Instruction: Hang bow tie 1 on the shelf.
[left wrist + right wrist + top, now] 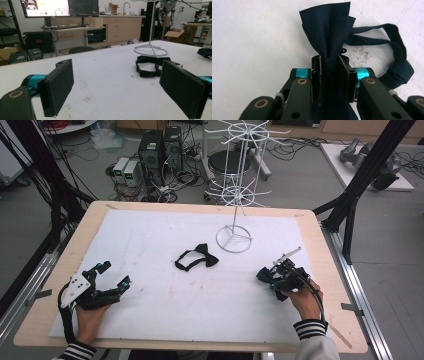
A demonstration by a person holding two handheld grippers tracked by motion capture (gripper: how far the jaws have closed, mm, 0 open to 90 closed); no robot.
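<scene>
Bright even indoor light, soft faint shadows, slight blur throughout

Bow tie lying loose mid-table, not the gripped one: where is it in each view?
High view: loose bow tie at table centre, left of the white wire stand.
Left gripper view: right of centre, between the jaws, in front of the stand's ring base.
Right gripper view: not in it; the right gripper clamps another bow tie.
Shared landmark: the stand.

Lab: computers [160, 147], monitors [45, 7], cables [45, 180]
</scene>
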